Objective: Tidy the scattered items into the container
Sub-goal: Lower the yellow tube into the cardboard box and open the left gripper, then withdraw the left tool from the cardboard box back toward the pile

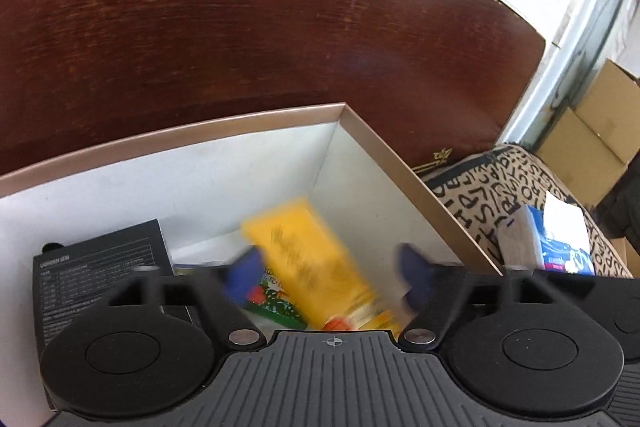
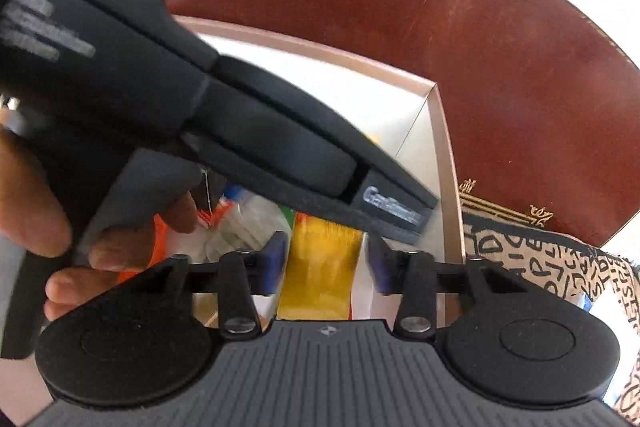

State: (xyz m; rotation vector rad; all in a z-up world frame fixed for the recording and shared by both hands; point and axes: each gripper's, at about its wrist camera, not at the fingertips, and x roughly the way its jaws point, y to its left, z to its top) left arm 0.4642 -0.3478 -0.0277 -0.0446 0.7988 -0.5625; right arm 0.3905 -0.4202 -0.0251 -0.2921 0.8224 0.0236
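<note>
box already has a black carton plus the yellow packet, which looks just dropped in (blurry though); left gripper and right gripper both spread wide, gripping nothing; tissue pack left outside on the patterned cloth

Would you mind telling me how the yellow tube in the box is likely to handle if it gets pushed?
The yellow tube looks flat and soft, so it would probably flex, not roll. Its glossy skin may slip. Lying loose in the box, it should slide easily.
</note>
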